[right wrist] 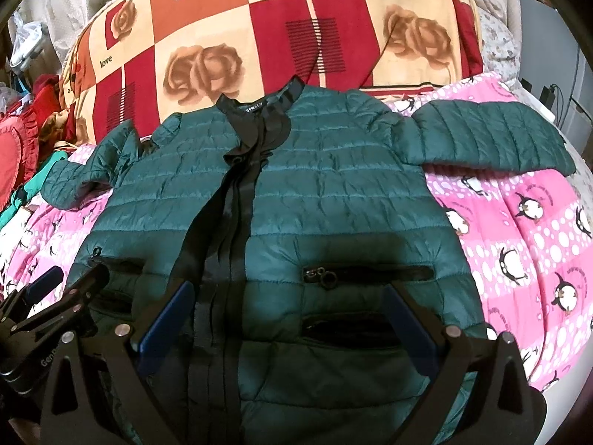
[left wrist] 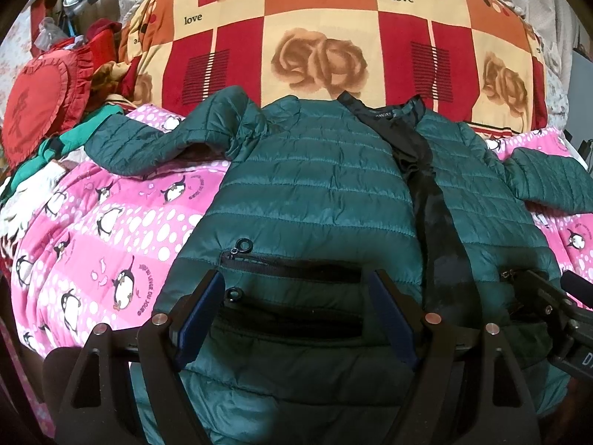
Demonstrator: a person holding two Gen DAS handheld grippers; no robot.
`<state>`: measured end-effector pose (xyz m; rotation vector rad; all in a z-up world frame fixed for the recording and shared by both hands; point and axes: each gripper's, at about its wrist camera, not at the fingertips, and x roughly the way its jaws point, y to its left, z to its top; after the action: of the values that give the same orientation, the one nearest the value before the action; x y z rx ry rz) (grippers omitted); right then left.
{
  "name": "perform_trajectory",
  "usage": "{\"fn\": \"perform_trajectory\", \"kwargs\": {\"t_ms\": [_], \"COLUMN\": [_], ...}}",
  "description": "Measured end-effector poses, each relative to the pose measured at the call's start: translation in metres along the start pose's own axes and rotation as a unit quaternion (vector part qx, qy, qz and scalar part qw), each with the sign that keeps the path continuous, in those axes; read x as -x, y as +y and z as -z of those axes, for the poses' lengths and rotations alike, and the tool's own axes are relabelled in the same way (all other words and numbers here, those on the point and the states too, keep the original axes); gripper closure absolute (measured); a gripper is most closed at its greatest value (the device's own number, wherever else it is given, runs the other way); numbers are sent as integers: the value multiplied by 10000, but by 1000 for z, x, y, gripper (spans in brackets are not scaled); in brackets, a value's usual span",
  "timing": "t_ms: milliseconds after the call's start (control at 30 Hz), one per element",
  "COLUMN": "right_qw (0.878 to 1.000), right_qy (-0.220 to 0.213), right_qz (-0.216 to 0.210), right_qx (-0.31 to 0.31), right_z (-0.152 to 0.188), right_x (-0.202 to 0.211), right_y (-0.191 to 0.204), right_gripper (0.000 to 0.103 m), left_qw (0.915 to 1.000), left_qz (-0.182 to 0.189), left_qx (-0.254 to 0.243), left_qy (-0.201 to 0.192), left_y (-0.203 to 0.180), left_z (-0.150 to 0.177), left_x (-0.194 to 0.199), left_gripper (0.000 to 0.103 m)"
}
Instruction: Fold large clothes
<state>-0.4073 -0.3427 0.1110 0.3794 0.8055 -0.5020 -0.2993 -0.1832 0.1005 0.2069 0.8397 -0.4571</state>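
Note:
A dark green quilted jacket (left wrist: 315, 185) (right wrist: 315, 193) lies flat, front up, on the bed, with a black placket (left wrist: 430, 200) running down its middle. Its two sleeves (left wrist: 148, 141) (right wrist: 489, 133) spread out to either side. My left gripper (left wrist: 296, 278) hovers open over the lower left pocket zips (left wrist: 292, 270), its blue pads (left wrist: 200, 315) wide apart with nothing pinched. My right gripper (right wrist: 289, 291) is open too, over the lower right pocket (right wrist: 367, 272) near the hem. Each gripper shows at the edge of the other's view: the right gripper (left wrist: 556, 304) and the left gripper (right wrist: 74, 296).
A pink penguin-print blanket (left wrist: 111, 222) (right wrist: 519, 230) covers the bed under the jacket. Behind it rises a bulky quilt with red, orange and rose squares (left wrist: 315, 37) (right wrist: 259, 37). A red heart cushion (left wrist: 40, 111) and a pile of clothes sit at the far left.

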Motion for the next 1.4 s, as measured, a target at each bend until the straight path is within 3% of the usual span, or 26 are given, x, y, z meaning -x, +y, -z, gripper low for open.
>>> {"fn": "perform_trajectory", "kwargs": {"t_ms": [1400], "right_qw": [9999], "right_qy": [90], "right_qz": [-59], "right_qx": [-54], "right_z": [-2], "right_x": [-9], "right_y": [1], "right_gripper": [0], "left_qw": [10000], "left_qz": [47], "left_qx": [-23], "left_qy": [2], "left_y": [-5], "left_z": [-13], "left_x": [-3], "left_gripper": [55]}}
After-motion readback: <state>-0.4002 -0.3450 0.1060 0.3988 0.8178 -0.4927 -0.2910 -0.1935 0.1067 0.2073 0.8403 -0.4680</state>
